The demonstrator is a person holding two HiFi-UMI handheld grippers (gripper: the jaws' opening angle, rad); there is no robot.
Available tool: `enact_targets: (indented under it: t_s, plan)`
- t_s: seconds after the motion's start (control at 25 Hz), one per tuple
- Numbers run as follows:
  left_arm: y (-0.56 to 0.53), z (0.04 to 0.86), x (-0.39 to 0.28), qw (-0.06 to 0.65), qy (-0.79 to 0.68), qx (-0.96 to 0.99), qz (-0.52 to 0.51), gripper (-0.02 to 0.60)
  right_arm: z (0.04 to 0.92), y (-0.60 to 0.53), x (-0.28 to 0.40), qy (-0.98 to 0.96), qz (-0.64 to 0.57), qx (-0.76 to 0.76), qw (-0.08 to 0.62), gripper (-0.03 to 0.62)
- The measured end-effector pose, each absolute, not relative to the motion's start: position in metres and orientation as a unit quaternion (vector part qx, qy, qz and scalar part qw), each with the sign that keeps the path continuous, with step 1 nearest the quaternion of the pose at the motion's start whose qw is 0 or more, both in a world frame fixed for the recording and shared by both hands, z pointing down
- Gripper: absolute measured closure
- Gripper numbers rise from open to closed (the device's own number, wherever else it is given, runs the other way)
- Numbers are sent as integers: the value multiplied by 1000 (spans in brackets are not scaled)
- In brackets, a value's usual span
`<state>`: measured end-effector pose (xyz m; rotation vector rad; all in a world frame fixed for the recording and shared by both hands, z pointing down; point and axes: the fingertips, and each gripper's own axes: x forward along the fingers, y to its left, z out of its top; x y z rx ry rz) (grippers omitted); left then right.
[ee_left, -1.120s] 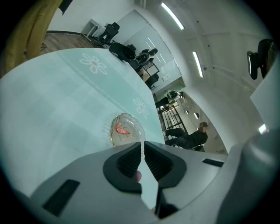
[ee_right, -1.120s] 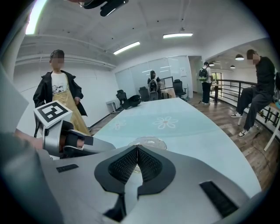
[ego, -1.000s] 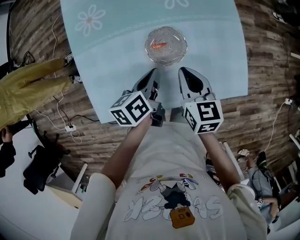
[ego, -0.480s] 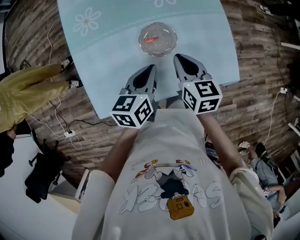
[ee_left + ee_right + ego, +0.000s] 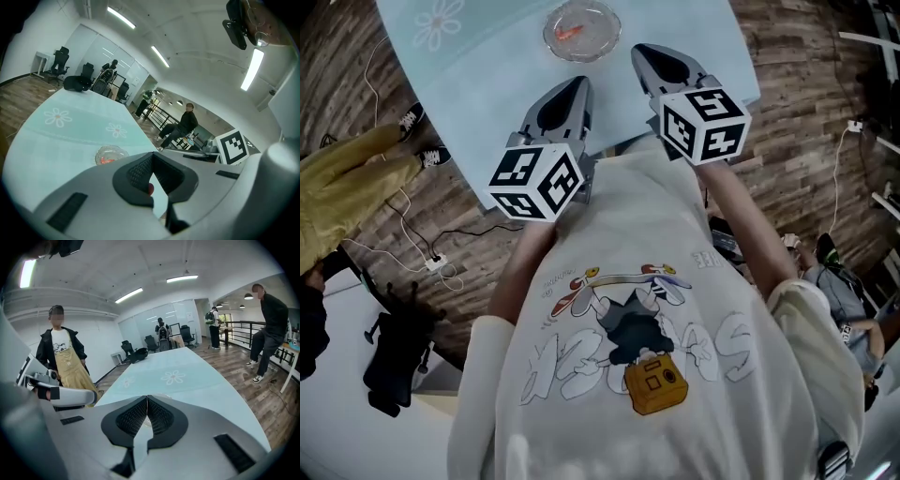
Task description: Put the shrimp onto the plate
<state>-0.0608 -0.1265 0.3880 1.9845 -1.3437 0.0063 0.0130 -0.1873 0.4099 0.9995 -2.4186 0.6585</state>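
The left gripper (image 5: 151, 158) has its jaws meeting at the tips. A small red spot shows in the gap below them, and what it is cannot be told. Just past the jaws, a glass plate (image 5: 111, 152) with an orange shrimp (image 5: 107, 160) in it sits on the flower-printed table (image 5: 56, 136), toward its nearer end.

Head view steeply down, gripper views low, all sharing table (image 5: 469, 84)
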Motion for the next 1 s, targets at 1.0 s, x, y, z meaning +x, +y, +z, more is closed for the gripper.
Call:
enact_targets:
  t_s: [1.0]
  plan:
    - [-100, 359, -95, 301, -535, 789, 2, 574, 372, -125, -41, -906, 173, 328, 206, 569]
